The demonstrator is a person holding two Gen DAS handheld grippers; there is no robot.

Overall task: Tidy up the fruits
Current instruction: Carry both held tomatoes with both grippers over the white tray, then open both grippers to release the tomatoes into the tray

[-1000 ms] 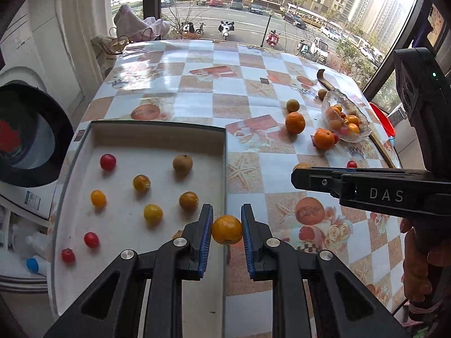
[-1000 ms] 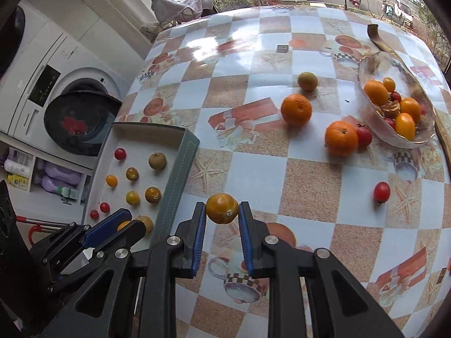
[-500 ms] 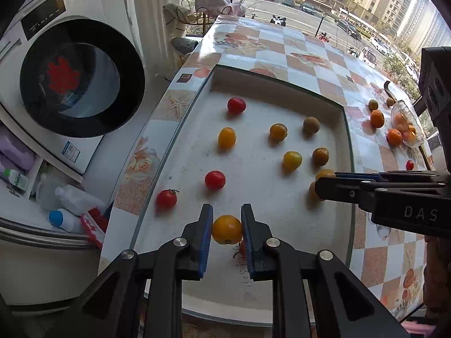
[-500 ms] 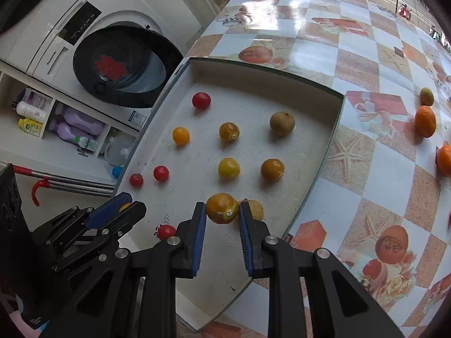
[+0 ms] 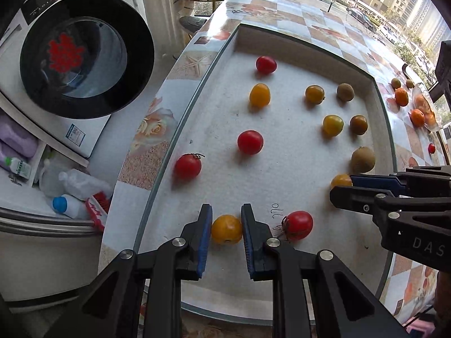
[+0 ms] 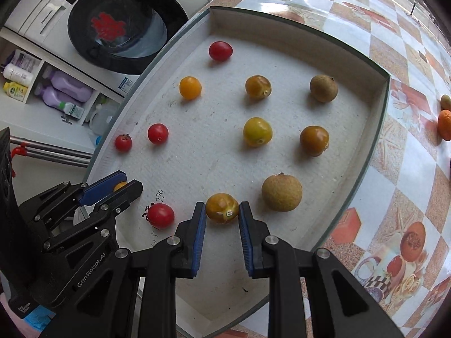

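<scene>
A white tray (image 5: pixel 282 42) (image 6: pixel 310 42) on the table holds several small red, yellow, orange and brown fruits. My left gripper (image 5: pixel 226 228) is shut on a yellow-orange tomato (image 5: pixel 226 228) low over the tray's near left edge; it also shows in the right wrist view (image 6: pixel 121 187). My right gripper (image 6: pixel 222 215) is shut on a mottled orange fruit (image 6: pixel 222 208) low over the tray's near side; it also shows in the left wrist view (image 5: pixel 342 186), with the fruit (image 5: pixel 340 180). A red tomato (image 5: pixel 298 224) (image 6: pixel 160 215) lies between the grippers.
A brown longan (image 6: pixel 282 193) lies right of my right gripper. Oranges (image 5: pixel 401 96) and a glass bowl (image 5: pixel 425 107) sit on the checkered table (image 6: pixel 408 169) beyond the tray. A washing machine (image 5: pixel 84 56) and bottles (image 6: pixel 17 73) stand left, past the table edge.
Both grippers have come down closer to the tray floor with their fruits still held. The tray now fills both views.
</scene>
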